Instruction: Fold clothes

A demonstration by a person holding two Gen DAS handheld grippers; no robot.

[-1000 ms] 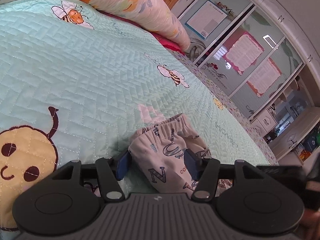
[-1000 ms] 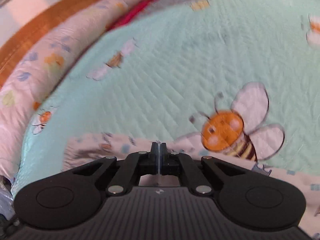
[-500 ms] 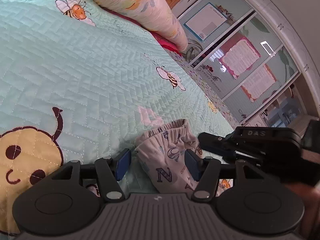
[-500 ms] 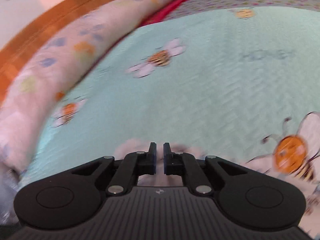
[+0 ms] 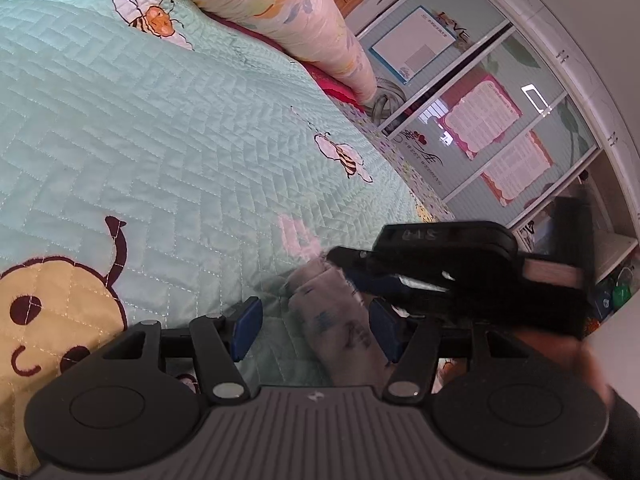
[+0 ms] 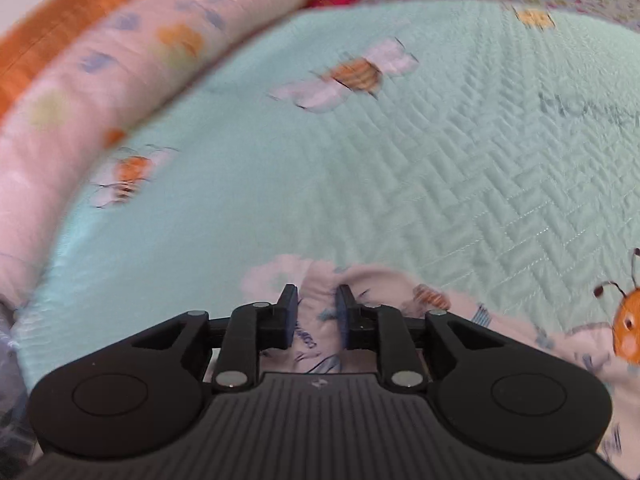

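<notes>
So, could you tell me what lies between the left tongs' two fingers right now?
A bunched strip of the printed garment, beside the right finger; bare quilt fills the rest, per the left wrist view.

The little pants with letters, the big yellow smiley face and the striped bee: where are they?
little pants (image 5: 340,328), left wrist view, on the rumpled cloth between the open tongs.
yellow smiley face (image 5: 52,308), left wrist view, on its cheek.
striped bee (image 5: 347,160), left wrist view, on its body.

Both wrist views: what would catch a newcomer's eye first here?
Most striking is the mint-green quilted bedspread with cartoon bees, filling both views. On it lies a pale letter-printed garment, bunched between the blue pads of the open left gripper, with the right gripper reaching in from the right, jaws parted around a fold of it. A pink floral bolster pillow lines the bed's far edge.
</notes>
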